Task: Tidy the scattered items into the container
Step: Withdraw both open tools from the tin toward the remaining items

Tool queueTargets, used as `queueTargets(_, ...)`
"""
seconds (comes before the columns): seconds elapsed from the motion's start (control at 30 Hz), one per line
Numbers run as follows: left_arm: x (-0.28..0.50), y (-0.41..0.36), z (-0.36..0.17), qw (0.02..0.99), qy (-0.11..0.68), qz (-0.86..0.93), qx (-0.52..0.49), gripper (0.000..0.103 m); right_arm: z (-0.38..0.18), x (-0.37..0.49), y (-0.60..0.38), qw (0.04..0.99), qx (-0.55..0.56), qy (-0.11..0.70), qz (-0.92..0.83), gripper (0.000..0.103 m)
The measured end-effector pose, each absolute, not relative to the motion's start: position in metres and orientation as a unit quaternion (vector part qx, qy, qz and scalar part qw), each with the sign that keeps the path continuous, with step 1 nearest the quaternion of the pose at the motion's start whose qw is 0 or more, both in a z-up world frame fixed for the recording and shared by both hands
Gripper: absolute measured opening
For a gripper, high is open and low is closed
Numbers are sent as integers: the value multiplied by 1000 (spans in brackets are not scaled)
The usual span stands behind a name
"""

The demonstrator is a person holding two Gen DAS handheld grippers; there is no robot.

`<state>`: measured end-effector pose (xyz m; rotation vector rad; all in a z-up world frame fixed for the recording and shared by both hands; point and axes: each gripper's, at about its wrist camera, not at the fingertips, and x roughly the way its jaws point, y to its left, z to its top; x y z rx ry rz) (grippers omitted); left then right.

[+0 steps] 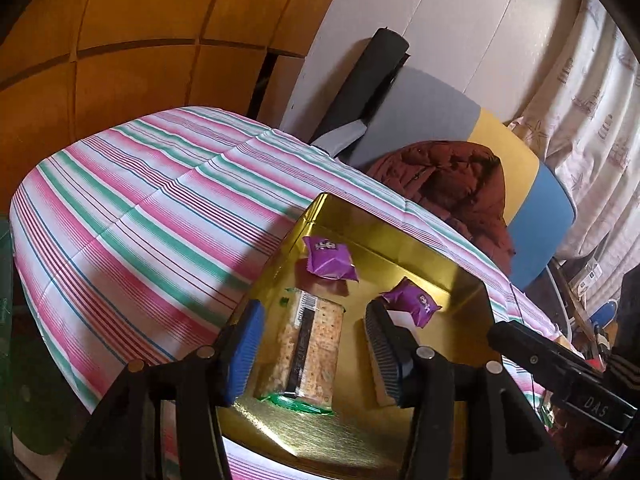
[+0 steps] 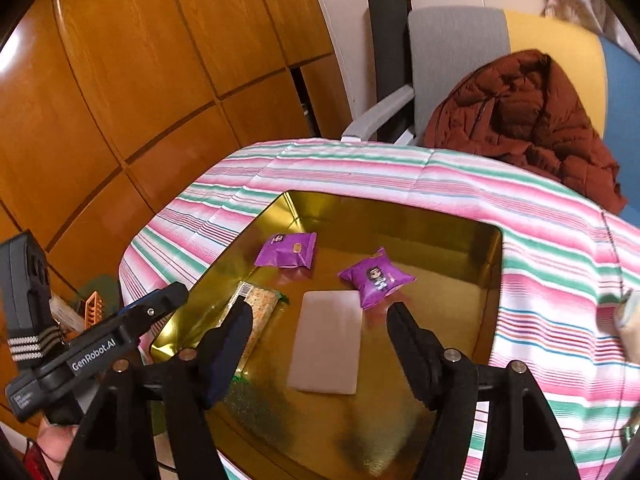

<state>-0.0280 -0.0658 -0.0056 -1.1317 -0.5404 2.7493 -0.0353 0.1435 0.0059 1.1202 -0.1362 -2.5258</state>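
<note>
Left tool (image 1: 312,344) spread, pinching nothing, poised over cracker packet (image 1: 310,344) lying lengthwise along tool's line inside gold tin (image 1: 400,248). Right tool (image 2: 320,332) likewise spread and empty above pale flat pack (image 2: 326,344). Two purple sachets (image 2: 286,250) just beyond. Striped counter (image 1: 140,200) bare all around.
</note>
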Motion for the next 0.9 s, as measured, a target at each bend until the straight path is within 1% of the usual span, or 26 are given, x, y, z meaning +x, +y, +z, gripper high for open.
queueTargets(0.2, -21, -52, 2, 80, -158, 914, -366, 53, 18, -20, 160, 181, 385, -47, -904, 71)
queueTargets(0.53, -4, -14, 1, 119, -120, 914, -368, 53, 30, 10, 222, 122, 367, -48, -921, 71)
queueTargets(0.73, 11, 14, -3, 142, -80, 915, -368, 53, 25, 28, 269, 85, 371, -52, -923, 71)
queueTargets(0.9, 17, 35, -10, 171, -67, 907, -380, 53, 12, 45, 312, 46, 386, -66, -919, 71)
